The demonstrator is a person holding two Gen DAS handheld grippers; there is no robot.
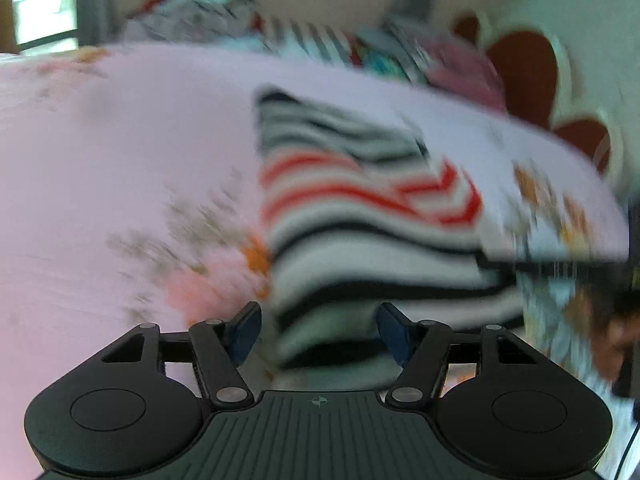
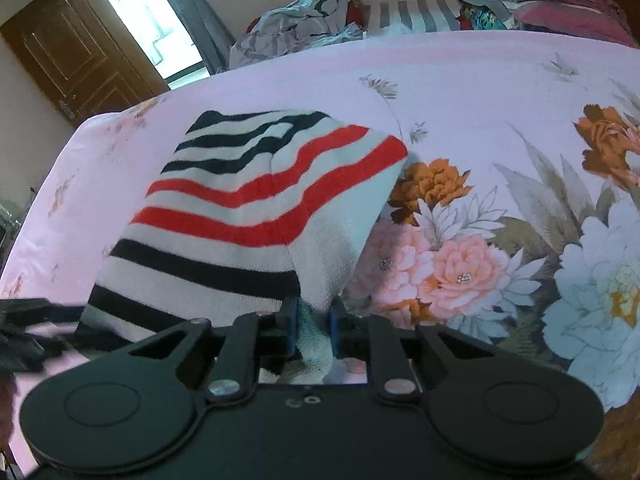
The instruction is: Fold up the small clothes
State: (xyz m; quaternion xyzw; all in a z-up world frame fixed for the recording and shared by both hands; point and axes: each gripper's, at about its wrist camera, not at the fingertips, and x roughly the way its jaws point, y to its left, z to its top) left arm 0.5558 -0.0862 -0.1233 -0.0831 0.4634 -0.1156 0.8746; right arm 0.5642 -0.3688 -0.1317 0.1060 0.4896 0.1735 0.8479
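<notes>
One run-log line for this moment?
right gripper: shut on striped garment | left gripper: open, garment edge between fingers | surface: floral sheet

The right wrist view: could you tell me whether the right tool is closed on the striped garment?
Yes, the right tool pinches a white fold of the striped garment.

Both views are taken from just behind a gripper, looking down and forward across the bed (image 2: 480, 80). The striped cloth (image 1: 360, 208) (image 2: 248, 200) is seen very close in each, with the pile of clothes (image 2: 304, 12) far behind. The left view is blurred.
</notes>
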